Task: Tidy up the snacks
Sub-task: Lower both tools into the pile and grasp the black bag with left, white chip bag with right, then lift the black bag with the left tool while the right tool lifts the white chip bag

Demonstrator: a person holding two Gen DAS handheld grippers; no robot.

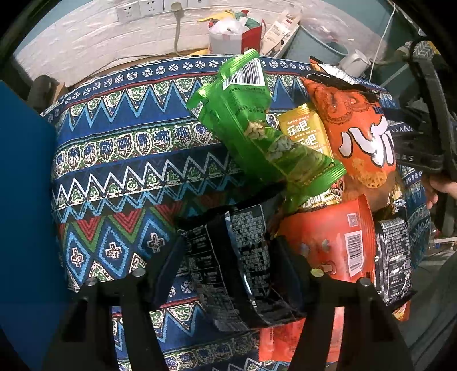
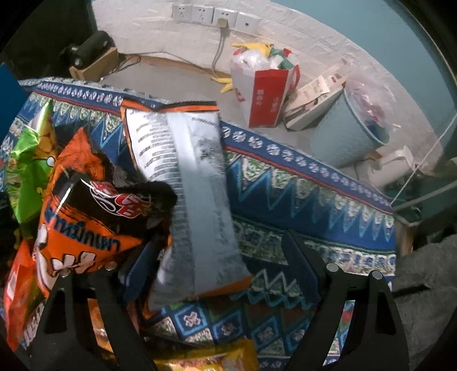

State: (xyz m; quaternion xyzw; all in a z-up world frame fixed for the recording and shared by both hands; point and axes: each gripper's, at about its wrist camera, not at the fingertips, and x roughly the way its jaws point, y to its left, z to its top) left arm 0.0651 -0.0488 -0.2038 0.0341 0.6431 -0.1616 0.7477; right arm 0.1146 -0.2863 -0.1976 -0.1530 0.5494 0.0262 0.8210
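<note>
Snack packets lie heaped on a patterned cloth (image 1: 120,159). My left gripper (image 1: 228,271) points steeply down, its pads pressed on a creased black snack packet (image 1: 240,256) that fills the gap. Beyond it lie a green packet (image 1: 257,122), a yellow packet (image 1: 305,131), an orange packet (image 1: 357,128) and a red packet (image 1: 328,242). My right gripper (image 2: 220,265) is open over a silver-backed orange packet (image 2: 194,199); the right finger stands apart from it. An orange-and-black packet (image 2: 85,214) lies to its left. The right gripper (image 1: 422,134) also shows at the left view's right edge.
A blue panel (image 1: 22,199) stands at the cloth's left edge. On the floor past the table are a red-and-white paper bag (image 2: 262,97), a pale blue bin (image 2: 348,134) and a white kettle (image 2: 391,168). Wall sockets (image 2: 214,14) line the white wall.
</note>
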